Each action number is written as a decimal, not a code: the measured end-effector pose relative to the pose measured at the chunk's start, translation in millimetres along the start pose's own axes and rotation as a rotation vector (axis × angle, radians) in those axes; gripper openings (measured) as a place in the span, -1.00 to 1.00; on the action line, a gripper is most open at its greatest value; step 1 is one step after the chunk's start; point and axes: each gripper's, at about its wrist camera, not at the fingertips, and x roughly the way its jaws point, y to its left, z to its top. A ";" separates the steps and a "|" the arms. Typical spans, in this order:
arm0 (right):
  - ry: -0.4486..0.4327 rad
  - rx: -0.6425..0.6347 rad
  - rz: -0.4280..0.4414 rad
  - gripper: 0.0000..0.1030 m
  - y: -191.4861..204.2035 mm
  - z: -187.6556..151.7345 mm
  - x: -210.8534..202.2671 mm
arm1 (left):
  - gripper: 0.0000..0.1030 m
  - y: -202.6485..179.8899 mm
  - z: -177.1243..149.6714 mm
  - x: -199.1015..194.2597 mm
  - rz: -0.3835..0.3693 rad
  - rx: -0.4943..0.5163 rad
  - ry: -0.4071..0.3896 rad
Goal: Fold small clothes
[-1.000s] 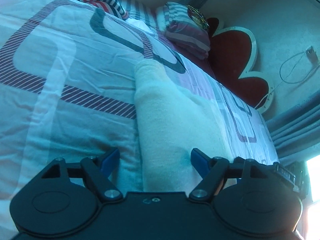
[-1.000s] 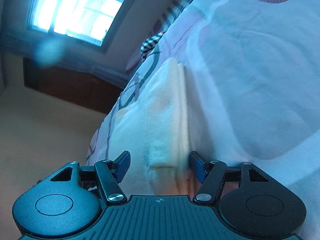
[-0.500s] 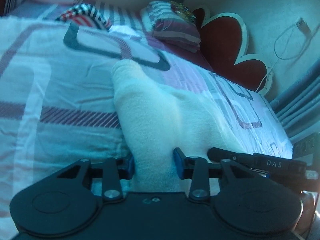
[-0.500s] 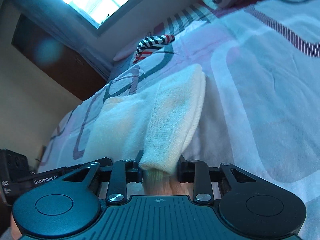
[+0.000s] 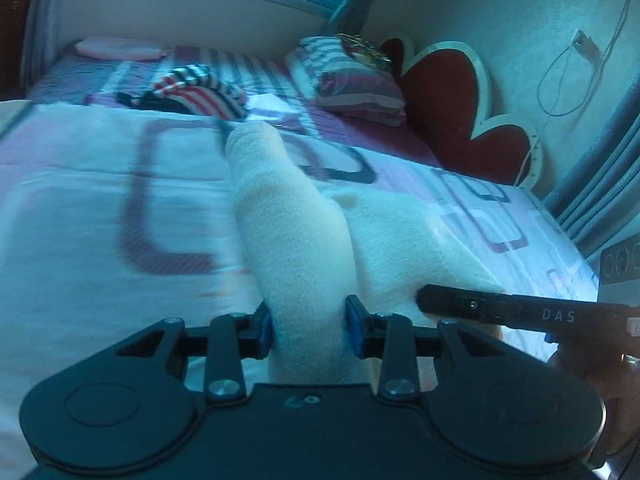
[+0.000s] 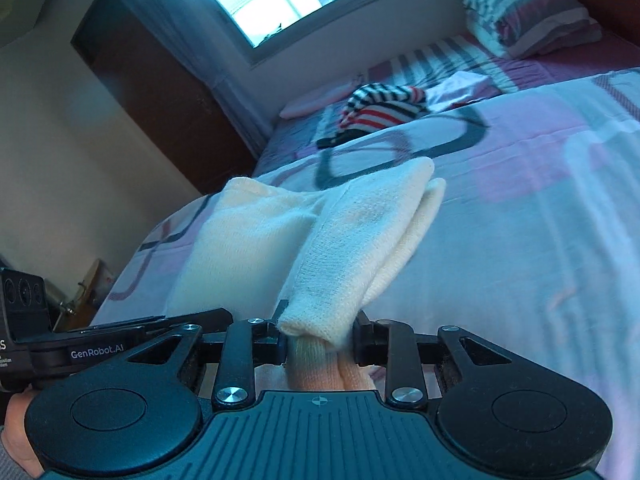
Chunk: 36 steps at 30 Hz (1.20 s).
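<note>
Garment (image 5: pixel 296 240) – cream knit, lying on the bedspread (image 5: pixel 100 208) near the close edge of the bed, one end raised off the fabric by both grippers. Left gripper (image 5: pixel 308 326): blue pads (image 5: pixel 264 330) pressed into a rolled or folded part of the knit from both sides, jaws pinching it. From there the fold runs away toward the pillow end and tapers to a rounded tip. The rest of the garment spreads flat to the right of that fold.

Right gripper (image 6: pixel 320 338): jaws closed on a doubled edge of the garment (image 6: pixel 360 240), cloth bunched between the fingers and spilling back toward the camera. In the right view the pinched layer lies over a second layer, with a wider flat part to its left.

Each gripper shows in the other's view, just beside the garment – right gripper (image 5: pixel 480 304) touching the flat part.

Striped cloth (image 6: pixel 380 110) sits further up the bed, well apart. Pillow (image 5: pixel 352 80) against the red headboard (image 5: pixel 452 112). Left view is motion-blurred.
</note>
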 end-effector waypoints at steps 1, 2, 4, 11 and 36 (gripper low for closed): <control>0.008 -0.002 0.010 -0.44 11.3 -6.0 5.8 | -0.35 10.9 -2.2 -9.2 0.010 -0.005 0.003; 0.019 -0.004 0.018 -0.44 22.1 -11.7 13.1 | -0.35 22.0 -5.0 -18.1 0.022 -0.015 0.003; 0.043 -0.007 0.036 -0.44 41.1 -21.4 31.3 | -0.35 42.2 -11.7 -32.1 0.033 -0.036 0.009; 0.131 0.008 0.076 -0.44 71.4 -52.1 79.2 | -0.35 97.7 -40.8 -53.7 0.064 -0.110 0.031; 0.115 0.197 0.064 0.29 36.0 -73.3 72.0 | 0.42 120.2 -54.2 -42.4 0.081 -0.098 0.014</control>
